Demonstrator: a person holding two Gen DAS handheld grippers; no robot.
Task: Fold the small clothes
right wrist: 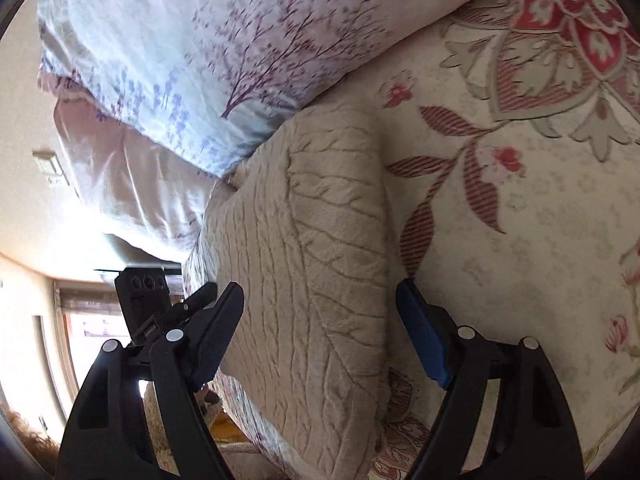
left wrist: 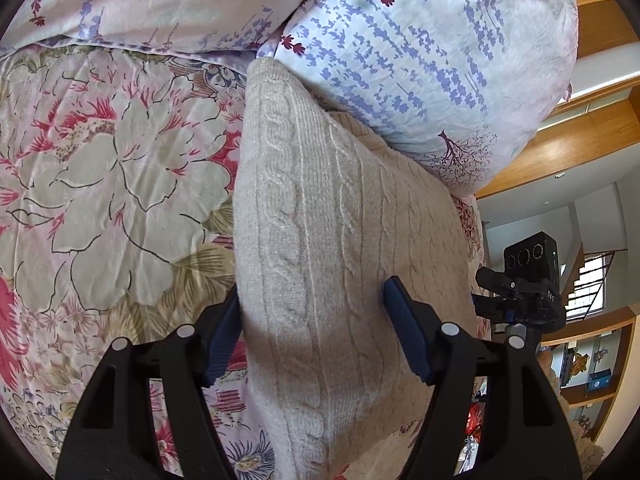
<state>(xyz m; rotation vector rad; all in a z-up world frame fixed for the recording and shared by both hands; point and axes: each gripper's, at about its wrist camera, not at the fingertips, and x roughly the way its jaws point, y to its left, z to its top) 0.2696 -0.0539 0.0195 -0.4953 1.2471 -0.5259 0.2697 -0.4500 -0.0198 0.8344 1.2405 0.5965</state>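
Cream cable-knit sweater [left wrist: 320, 240] folded on bed [left wrist: 100, 160], against pillow [left wrist: 420, 60]. Left gripper [left wrist: 312, 320], right gripper [right wrist: 320, 320]: both apart, straddling it. We judge it soft, light; pinch folded edge.

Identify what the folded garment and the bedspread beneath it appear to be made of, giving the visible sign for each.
Beige garment: knitted yarn, probably wool or acrylic; raised cable twists and ribbing, soft matte nap.
Floral bedspread: thin woven fabric, perhaps cotton; printed flowers, fine creases, slight sheen.
Fibre content cannot be confirmed by look alone.
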